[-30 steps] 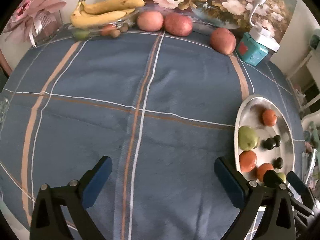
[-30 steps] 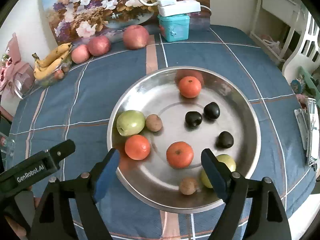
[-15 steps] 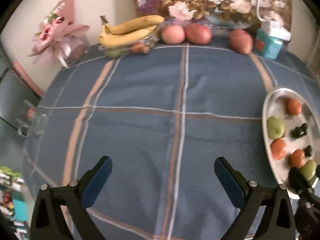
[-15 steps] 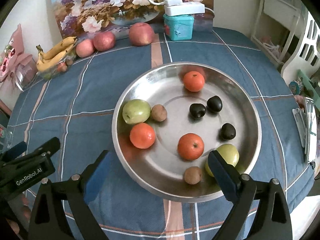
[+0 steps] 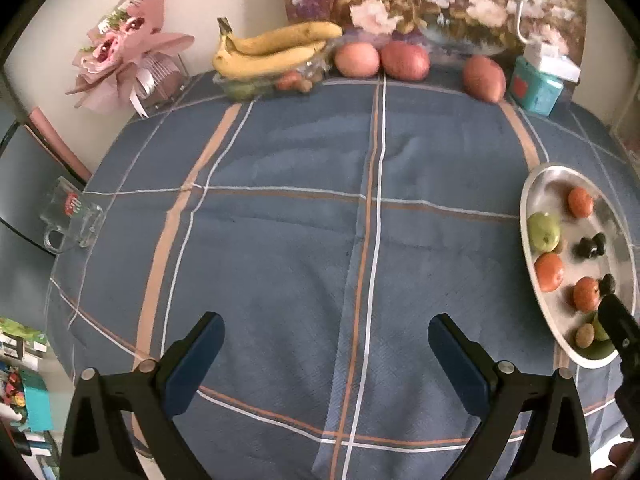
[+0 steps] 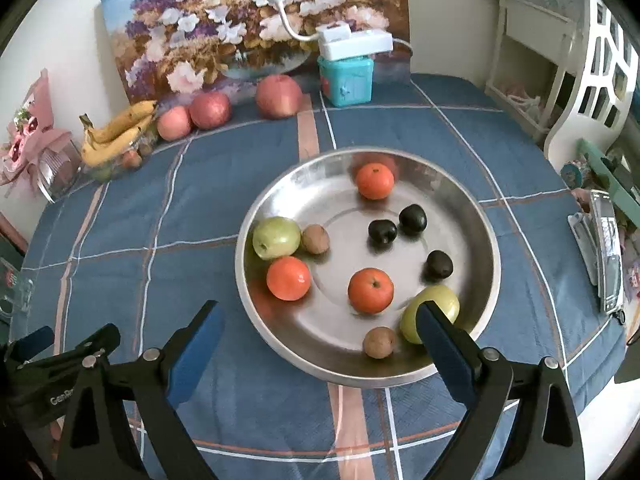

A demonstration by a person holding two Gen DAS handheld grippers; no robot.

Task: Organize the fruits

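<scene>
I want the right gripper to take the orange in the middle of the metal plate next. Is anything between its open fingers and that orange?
Nothing visible does. The right gripper hangs open over the plate's near rim, and only bare metal lies before the orange. A brown fruit and green fruit sit just right.
</scene>
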